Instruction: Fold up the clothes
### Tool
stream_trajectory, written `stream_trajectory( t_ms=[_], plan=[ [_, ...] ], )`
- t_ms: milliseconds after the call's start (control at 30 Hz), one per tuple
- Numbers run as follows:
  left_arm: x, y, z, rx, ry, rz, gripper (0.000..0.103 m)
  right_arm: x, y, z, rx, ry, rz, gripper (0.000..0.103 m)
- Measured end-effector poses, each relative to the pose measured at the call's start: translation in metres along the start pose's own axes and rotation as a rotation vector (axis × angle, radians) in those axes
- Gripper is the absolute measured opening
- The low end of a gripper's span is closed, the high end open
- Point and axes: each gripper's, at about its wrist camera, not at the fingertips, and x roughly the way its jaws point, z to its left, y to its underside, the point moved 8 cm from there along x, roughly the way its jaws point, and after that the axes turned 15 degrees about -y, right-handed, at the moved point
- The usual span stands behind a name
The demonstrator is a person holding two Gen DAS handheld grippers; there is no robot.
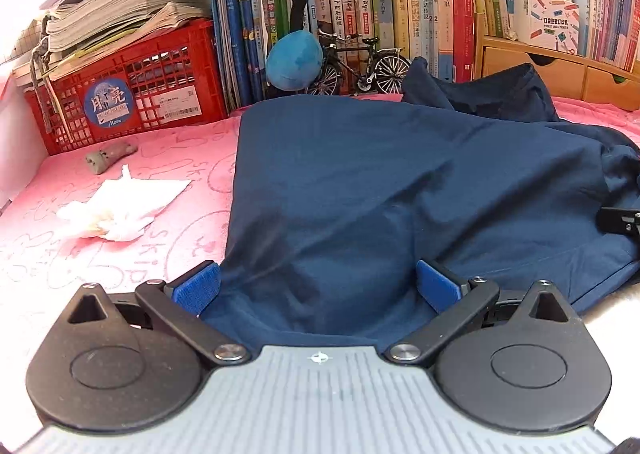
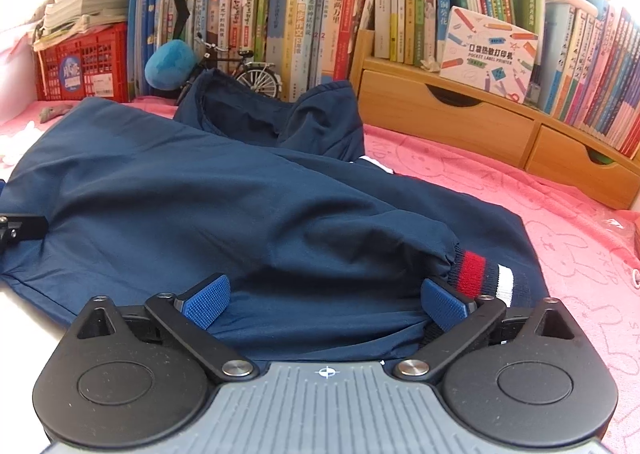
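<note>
A navy jacket (image 1: 360, 181) lies spread on the pink cover (image 1: 120, 254), its far part bunched up near the books. My left gripper (image 1: 318, 288) stands open over the jacket's near edge, with cloth lying loose between its blue pads (image 1: 198, 288). My right gripper (image 2: 326, 304) is open too, wide over the same near edge of the jacket (image 2: 240, 205). A sleeve cuff with red and white stripes (image 2: 482, 274) rests just beside its right pad (image 2: 446, 304). Each wrist view catches a black tip of the other gripper at its side edge.
A red crate (image 1: 132, 93) stacked with papers stands at the far left. A crumpled white tissue (image 1: 116, 209) and a small grey object (image 1: 110, 155) lie on the cover. A blue plush (image 1: 294, 59), a model bicycle (image 1: 368, 65), rows of books and wooden drawers (image 2: 460, 121) line the back.
</note>
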Motion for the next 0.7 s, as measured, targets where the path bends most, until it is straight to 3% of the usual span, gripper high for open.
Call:
stream_trajectory(
  t_ms=[167, 233, 300, 367, 467, 600, 700],
  plan=[
    [-0.005, 0.002, 0.023, -0.094, 0.041, -0.005, 0.103, 0.001, 0.001, 0.002, 0.0, -0.021, 0.003, 0.103],
    [-0.013, 0.0, 0.035, -0.158, 0.039, -0.038, 0.093, 0.001, 0.001, 0.002, 0.005, -0.024, 0.003, 0.103],
    [-0.023, -0.009, 0.039, -0.203, 0.107, -0.061, 0.093, 0.002, 0.001, 0.002, 0.005, -0.022, 0.003, 0.103],
    [-0.032, -0.022, 0.032, -0.166, 0.136, -0.093, 0.096, 0.002, 0.001, 0.002, 0.007, -0.023, 0.003, 0.103],
    [-0.034, -0.043, 0.001, -0.051, 0.119, -0.131, 0.101, 0.003, 0.001, 0.002, 0.009, -0.025, 0.003, 0.103],
    [-0.009, -0.054, -0.035, -0.001, 0.116, -0.078, 0.101, 0.003, 0.001, 0.002, 0.01, -0.027, 0.003, 0.103],
    [0.014, -0.046, -0.042, 0.002, 0.066, -0.027, 0.101, 0.002, 0.001, 0.001, 0.015, -0.031, 0.002, 0.103]
  ],
)
